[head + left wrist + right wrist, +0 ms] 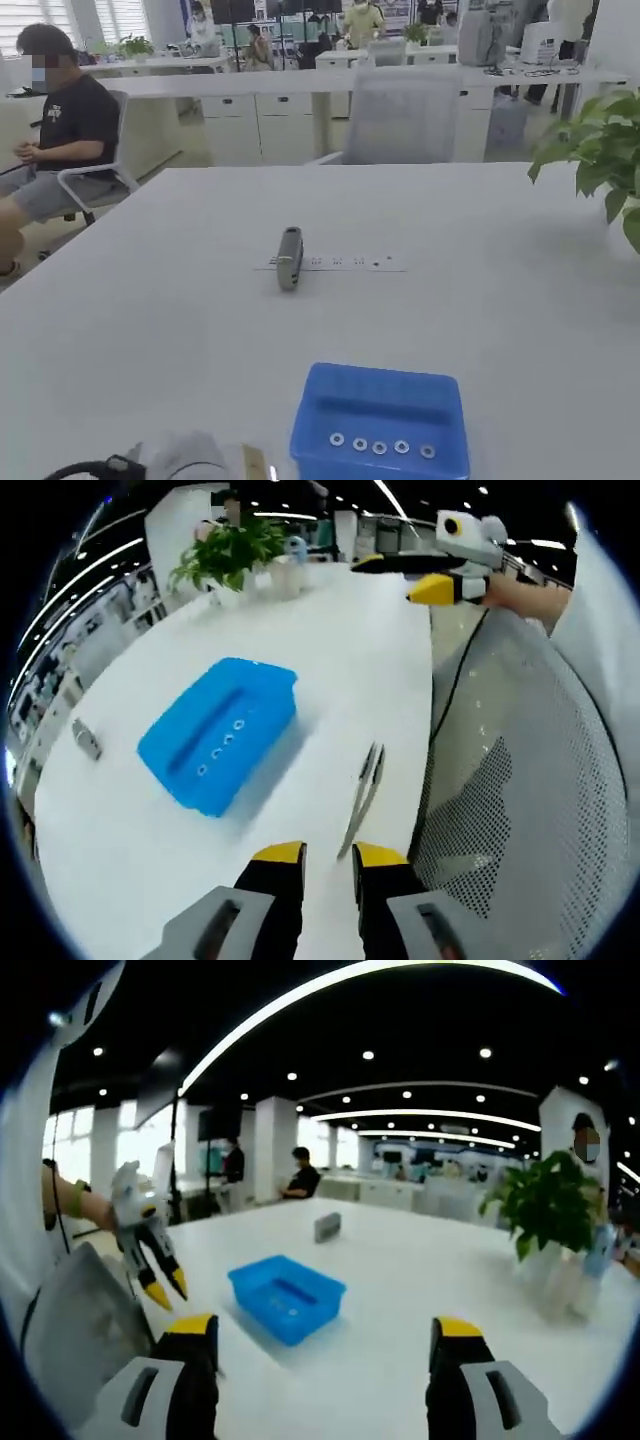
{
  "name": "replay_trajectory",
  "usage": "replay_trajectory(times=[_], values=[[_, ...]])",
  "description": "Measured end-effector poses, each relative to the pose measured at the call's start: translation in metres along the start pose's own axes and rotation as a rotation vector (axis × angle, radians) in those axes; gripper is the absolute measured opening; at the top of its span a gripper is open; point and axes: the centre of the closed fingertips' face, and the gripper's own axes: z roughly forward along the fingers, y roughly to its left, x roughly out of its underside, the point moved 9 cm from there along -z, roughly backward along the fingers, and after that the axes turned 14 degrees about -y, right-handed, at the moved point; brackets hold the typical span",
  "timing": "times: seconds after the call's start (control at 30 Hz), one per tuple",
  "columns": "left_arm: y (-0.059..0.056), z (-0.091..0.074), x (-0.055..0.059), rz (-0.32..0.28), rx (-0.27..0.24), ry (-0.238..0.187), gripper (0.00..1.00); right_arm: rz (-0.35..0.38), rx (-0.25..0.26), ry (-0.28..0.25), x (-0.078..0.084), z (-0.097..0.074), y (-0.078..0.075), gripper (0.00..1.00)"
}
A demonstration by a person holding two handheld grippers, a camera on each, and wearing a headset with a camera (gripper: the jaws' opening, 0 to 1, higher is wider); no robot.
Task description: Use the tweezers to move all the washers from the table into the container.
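Lying flat near the white table (330, 630) edge, slim metal tweezers (363, 795) may skid off under the narrowly parted left gripper (330, 855) — right gripper (325, 1330) gapes wide — silver washers (380, 446) sit in the blue plastic container (380, 395).

An open office with white desks (300, 85), a grey mesh chair (400, 120), a potted plant (600, 150) and round ceiling lights (368, 1055).

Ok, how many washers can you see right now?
5 washers, all in a row on the floor of the blue container, along its near side. Others may be too small to see.
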Motion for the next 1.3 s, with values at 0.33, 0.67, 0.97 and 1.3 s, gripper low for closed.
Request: replay_trajectory(times=[0.33, 0.67, 0.97, 1.3], values=[[-0.006, -0.051, -0.001, -0.227, -0.338, -0.473, 0.59, -0.077, -0.031, 0.012, 0.005, 0.005, 0.004, 0.95], [-0.002, -0.056, -0.009, -0.221, -0.518, -0.722, 0.99, -0.111, -0.036, -0.018, 0.001, 0.005, 0.006, 0.98], [0.002, -0.061, -0.009, -0.241, -0.562, -0.768, 0.99, -0.075, -0.013, -0.015, 0.005, 0.003, 0.000, 0.97], [-0.001, -0.056, -0.007, -0.207, -0.545, -0.697, 0.99, -0.045, 0.016, -0.002, 0.008, 0.000, -0.003, 0.94]])
